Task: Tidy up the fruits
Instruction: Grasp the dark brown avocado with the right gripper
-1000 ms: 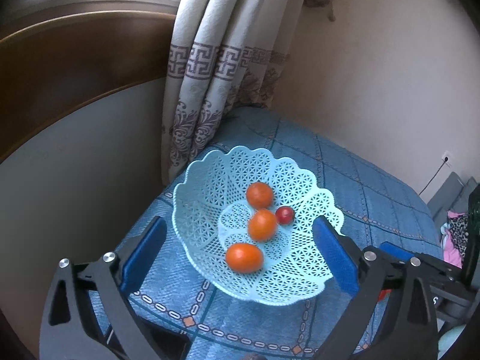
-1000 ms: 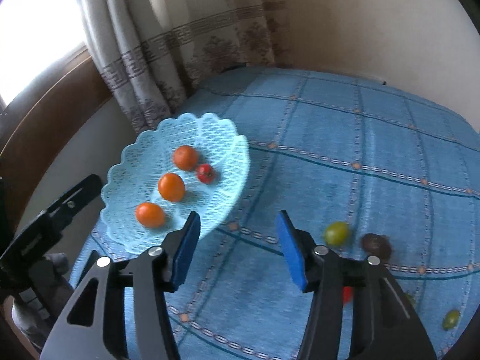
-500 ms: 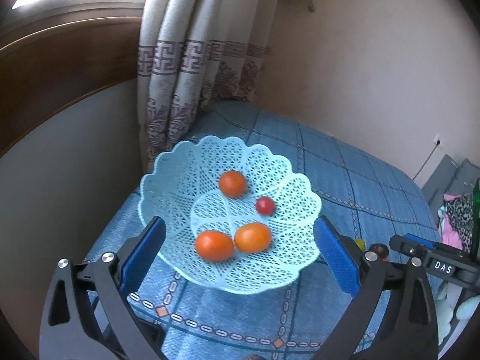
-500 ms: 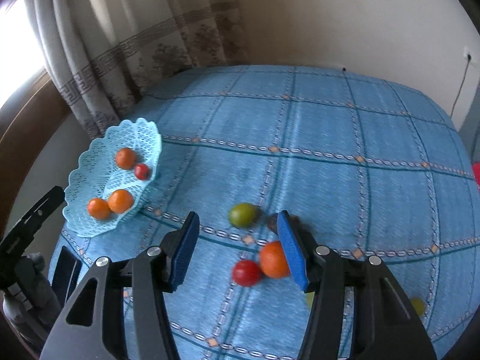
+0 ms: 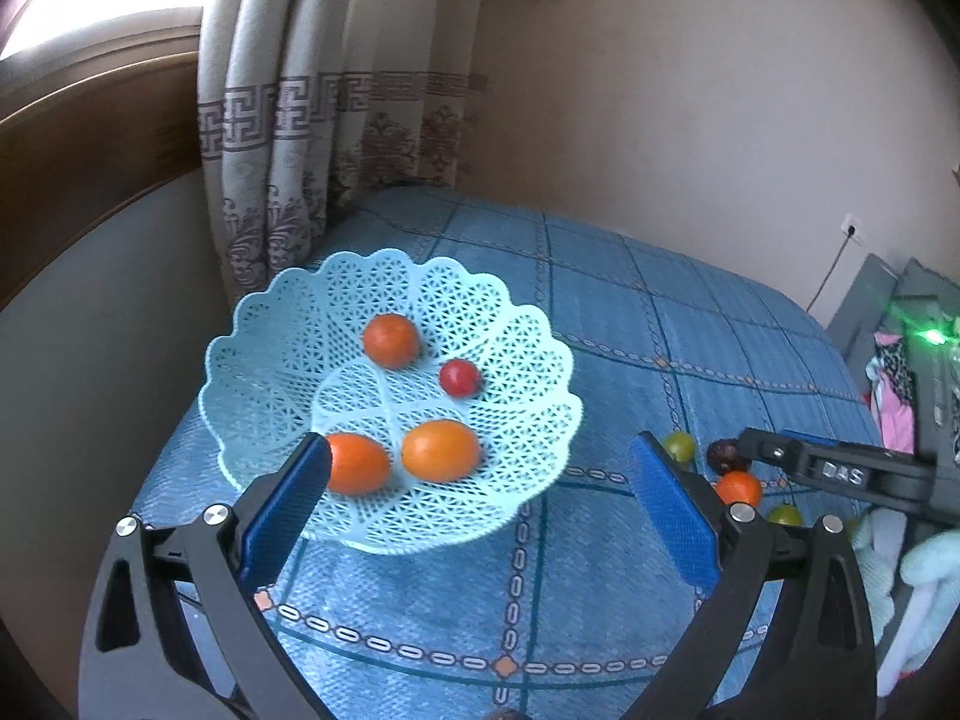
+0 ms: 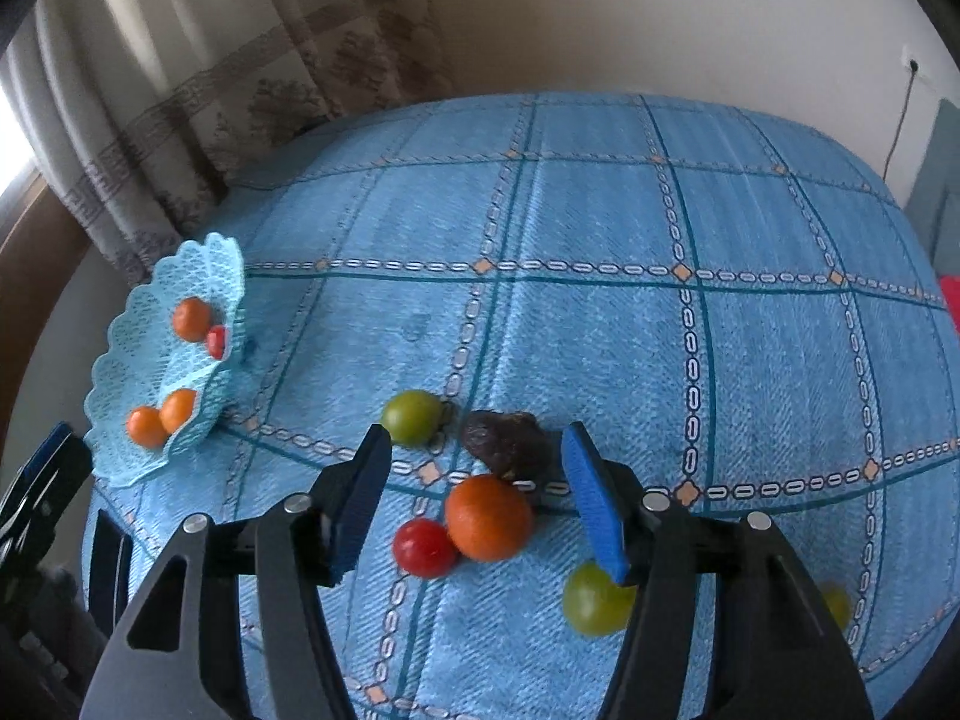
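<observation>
A pale blue lattice basket [image 5: 300, 324] [image 6: 198, 264] sits at the table's left corner, holding three orange fruits and a small red one [image 5: 459, 377]. My left gripper [image 5: 480, 480] is open just in front of the basket, empty. My right gripper [image 6: 477, 468] is open over loose fruit: an orange [image 6: 489, 517] lies between its fingers, with a red tomato [image 6: 423, 547], a dark brown fruit [image 6: 510, 443], a green fruit [image 6: 411, 417] and another green fruit [image 6: 591, 599] around it. In the left wrist view the right gripper's finger [image 5: 840, 471] shows near that same cluster.
A blue checked cloth [image 6: 600, 300] covers the table. A patterned curtain [image 5: 312, 120] and wooden sill stand behind the basket's corner. A wall with a socket [image 5: 852, 231] runs along the far side. Clothes and soft things [image 5: 894, 372] lie past the right edge.
My right gripper has swung from the basket to the loose fruit, and the orange now lies between its fingers. The left gripper has shifted a little; two oranges rolled in the basket.
</observation>
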`<control>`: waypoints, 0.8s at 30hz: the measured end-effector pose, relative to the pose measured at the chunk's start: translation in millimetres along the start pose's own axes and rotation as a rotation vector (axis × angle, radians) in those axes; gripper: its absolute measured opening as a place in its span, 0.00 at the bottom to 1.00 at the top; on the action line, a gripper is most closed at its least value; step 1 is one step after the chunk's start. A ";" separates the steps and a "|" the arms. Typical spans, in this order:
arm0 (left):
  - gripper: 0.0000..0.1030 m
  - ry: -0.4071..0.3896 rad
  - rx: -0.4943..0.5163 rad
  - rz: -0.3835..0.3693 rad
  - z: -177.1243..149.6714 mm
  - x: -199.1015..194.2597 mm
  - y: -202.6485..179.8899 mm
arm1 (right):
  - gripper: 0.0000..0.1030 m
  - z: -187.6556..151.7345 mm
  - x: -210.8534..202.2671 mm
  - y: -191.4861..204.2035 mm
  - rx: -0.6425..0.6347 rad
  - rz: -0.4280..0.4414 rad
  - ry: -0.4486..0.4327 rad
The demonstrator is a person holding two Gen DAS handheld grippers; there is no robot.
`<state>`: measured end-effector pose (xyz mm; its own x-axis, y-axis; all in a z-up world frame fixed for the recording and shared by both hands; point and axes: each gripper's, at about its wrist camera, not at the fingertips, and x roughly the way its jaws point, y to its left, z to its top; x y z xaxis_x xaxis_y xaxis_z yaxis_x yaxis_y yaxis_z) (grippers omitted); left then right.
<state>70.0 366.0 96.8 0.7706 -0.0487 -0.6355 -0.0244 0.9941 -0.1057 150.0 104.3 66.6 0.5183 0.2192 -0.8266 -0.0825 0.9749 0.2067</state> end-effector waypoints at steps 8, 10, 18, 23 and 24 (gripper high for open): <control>0.97 0.018 0.032 -0.007 -5.0 3.5 -11.6 | 0.58 -2.5 26.7 -10.8 0.053 0.024 0.054; 0.97 0.021 0.041 -0.009 -6.8 3.7 -14.6 | 0.58 -4.7 31.2 -9.5 0.049 0.025 0.062; 0.97 0.032 0.061 -0.009 -12.1 5.8 -23.7 | 0.40 -8.3 37.9 -5.2 0.012 -0.004 0.072; 0.97 0.045 0.078 -0.007 -15.9 11.0 -32.2 | 0.40 -9.5 28.3 -13.8 0.019 0.005 0.051; 0.97 0.048 0.089 -0.009 -17.5 12.2 -35.9 | 0.40 -9.2 24.2 -15.3 0.018 0.003 0.040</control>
<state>69.2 328.0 79.5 0.7388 -0.0605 -0.6712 0.0408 0.9982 -0.0450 156.0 95.1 38.6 0.4834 0.2240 -0.8463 -0.0685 0.9734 0.2186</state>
